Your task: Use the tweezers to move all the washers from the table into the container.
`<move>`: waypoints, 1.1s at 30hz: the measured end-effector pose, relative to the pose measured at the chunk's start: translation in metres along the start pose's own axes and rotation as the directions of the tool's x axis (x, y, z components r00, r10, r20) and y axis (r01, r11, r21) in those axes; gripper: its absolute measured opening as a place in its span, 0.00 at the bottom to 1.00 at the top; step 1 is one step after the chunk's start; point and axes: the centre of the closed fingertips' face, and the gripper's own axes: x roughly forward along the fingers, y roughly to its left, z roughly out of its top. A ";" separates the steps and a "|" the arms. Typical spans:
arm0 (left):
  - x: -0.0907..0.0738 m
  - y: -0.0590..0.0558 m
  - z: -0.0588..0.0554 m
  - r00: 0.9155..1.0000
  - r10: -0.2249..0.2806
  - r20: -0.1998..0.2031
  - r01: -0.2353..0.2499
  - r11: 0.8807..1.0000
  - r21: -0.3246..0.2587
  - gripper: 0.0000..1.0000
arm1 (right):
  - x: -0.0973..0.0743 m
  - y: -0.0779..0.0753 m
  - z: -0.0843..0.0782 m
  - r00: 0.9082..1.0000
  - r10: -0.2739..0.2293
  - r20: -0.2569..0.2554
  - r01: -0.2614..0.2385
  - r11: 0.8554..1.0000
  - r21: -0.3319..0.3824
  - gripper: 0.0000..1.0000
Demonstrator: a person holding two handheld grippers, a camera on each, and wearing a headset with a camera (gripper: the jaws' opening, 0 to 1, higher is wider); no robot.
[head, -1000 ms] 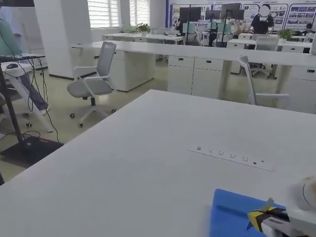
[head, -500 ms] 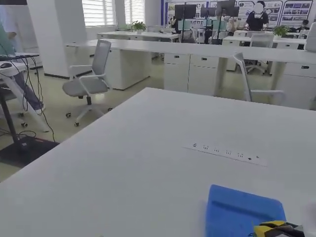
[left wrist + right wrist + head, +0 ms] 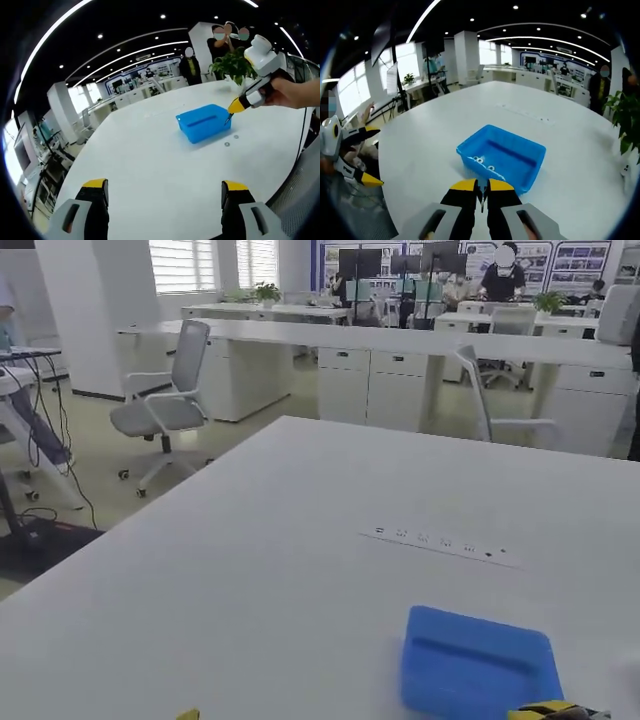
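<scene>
The right gripper (image 3: 482,184) has its jaws pressed together on the tweezers (image 3: 482,200), just short of the blue container (image 3: 534,150), where two washers (image 3: 479,160) lie by the near wall. The left gripper (image 3: 165,192) hangs over the white table (image 3: 150,165) with its jaws spread wide and nothing between them. Farther off, two loose washers (image 3: 227,144) lie on the table just beside the container.

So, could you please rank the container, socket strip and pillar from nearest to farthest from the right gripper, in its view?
1. Blue container, just ahead of the right gripper.
2. Socket strip, mid-table behind it.
3. White pillar, beyond the table, left.
</scene>
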 end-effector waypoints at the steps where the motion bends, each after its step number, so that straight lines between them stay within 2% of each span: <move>1: 0.000 0.000 0.000 1.000 0.001 0.002 -0.001 1.000 -0.001 0.96 | -0.001 0.000 -0.001 1.000 0.000 -0.002 0.000 1.000 0.000 0.03; 10: -0.001 0.001 0.001 1.000 0.003 0.004 -0.003 1.000 -0.003 0.96 | 0.001 0.003 -0.022 0.998 0.019 -0.058 -0.018 1.000 0.011 0.03; 12: -0.001 0.001 0.001 1.000 0.003 0.004 -0.003 1.000 -0.003 0.96 | 0.003 0.006 -0.027 0.996 0.039 -0.080 -0.037 0.999 0.019 0.03; 14: -0.001 0.000 0.000 1.000 0.001 0.003 -0.001 1.000 -0.003 0.96 | 0.005 0.009 -0.029 0.996 0.043 -0.082 -0.042 0.999 0.014 0.03; 16: -0.001 0.000 0.000 1.000 0.000 0.002 0.000 1.000 0.001 0.96 | 0.009 0.014 -0.032 0.993 0.060 -0.099 -0.060 0.998 0.006 0.04; 19: -0.001 0.000 0.000 1.000 0.001 0.000 -0.001 1.000 -0.001 0.96 | 0.016 0.019 -0.036 0.990 0.060 -0.128 -0.064 0.998 -0.026 0.04; 22: -0.001 0.000 0.000 1.000 0.002 -0.003 -0.002 1.000 -0.002 0.96 | 0.020 0.018 -0.039 0.988 0.048 -0.148 -0.056 0.997 -0.047 0.04; 33: 0.000 0.001 -0.001 1.000 0.005 -0.005 -0.005 1.000 -0.002 0.96 | 0.025 0.016 -0.038 0.982 0.042 -0.184 -0.047 0.999 -0.019 0.04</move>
